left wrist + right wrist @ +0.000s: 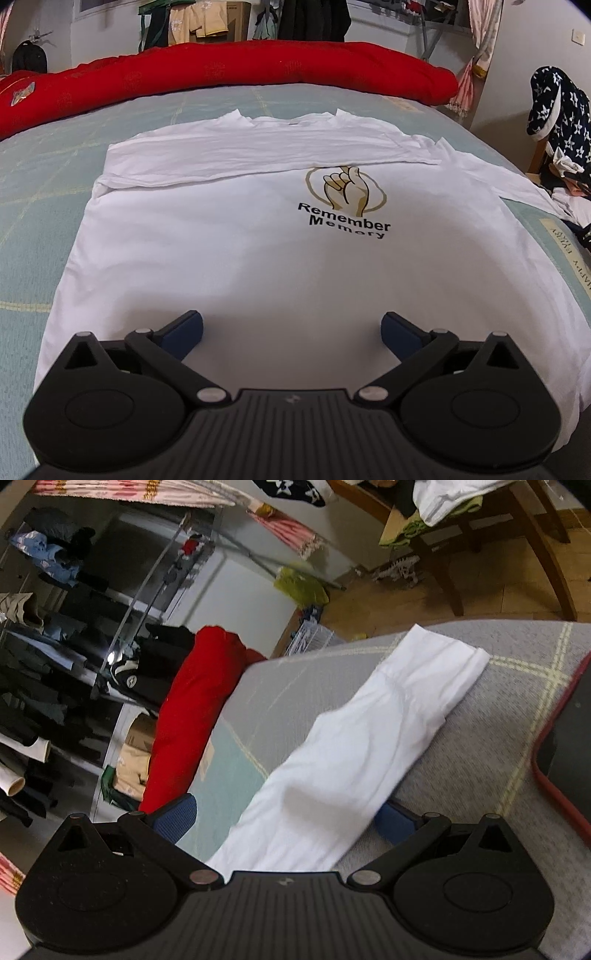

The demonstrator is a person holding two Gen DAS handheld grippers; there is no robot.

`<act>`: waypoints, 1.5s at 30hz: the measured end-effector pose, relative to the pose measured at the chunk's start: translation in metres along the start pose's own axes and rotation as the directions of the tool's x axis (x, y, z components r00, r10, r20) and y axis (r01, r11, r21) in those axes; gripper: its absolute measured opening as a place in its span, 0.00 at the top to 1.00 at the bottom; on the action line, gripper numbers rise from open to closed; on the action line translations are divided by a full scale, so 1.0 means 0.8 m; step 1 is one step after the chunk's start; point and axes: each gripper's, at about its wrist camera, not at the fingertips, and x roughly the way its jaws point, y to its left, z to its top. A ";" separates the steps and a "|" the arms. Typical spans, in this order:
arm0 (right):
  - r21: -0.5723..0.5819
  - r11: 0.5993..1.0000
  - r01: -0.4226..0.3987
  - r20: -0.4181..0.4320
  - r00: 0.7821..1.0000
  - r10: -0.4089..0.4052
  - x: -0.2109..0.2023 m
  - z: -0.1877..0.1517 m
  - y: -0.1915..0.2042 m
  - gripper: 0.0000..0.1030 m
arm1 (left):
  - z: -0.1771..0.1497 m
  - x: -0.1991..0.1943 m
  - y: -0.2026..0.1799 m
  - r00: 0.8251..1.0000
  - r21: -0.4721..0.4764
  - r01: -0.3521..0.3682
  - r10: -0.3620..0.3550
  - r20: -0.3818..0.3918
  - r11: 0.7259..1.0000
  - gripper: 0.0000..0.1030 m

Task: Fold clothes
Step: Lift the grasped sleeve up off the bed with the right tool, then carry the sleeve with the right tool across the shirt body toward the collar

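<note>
- White cotton T-shirt (236,236), soft and lightly creased, lies flat mid-bed on the checked sheet (40,206); one sleeve is folded across the chest.
- Your left gripper (293,332) hovers over the hem, jaws apart, empty.
- Your right gripper (286,821): jaws apart, the other sleeve (373,738) draped between them.
- Red bolster (221,74) lines the far edge.

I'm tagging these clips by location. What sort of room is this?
Most likely a bedroom: the T-shirt lies on a bed with a red quilt, and clothes racks line the wall.
</note>
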 end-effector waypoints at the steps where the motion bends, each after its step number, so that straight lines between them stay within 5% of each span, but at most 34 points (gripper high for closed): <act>1: -0.004 1.000 0.003 0.011 1.000 -0.003 0.003 0.001 0.001 0.00 | 0.000 0.000 0.000 1.000 0.000 0.000 0.000 0.000 1.000 0.01; 10: -0.052 0.998 0.027 0.102 0.995 -0.021 0.036 0.012 0.003 0.00 | 0.002 0.003 0.000 1.000 0.002 -0.003 0.003 -0.002 1.000 0.01; 25: -0.190 0.982 0.005 0.072 0.997 0.009 0.057 0.010 0.012 0.00 | 0.005 0.007 -0.001 1.000 0.003 -0.011 0.011 -0.001 1.000 0.01; 35: -0.233 0.959 -0.160 0.071 0.981 0.181 0.034 0.001 0.033 0.00 | 0.005 0.006 0.002 1.000 0.008 0.000 0.000 0.001 1.000 0.01; 45: -0.321 0.923 -0.210 -0.020 0.976 0.215 0.037 -0.015 0.104 0.00 | 0.004 -0.006 0.008 1.000 0.038 0.004 -0.004 -0.005 0.999 0.01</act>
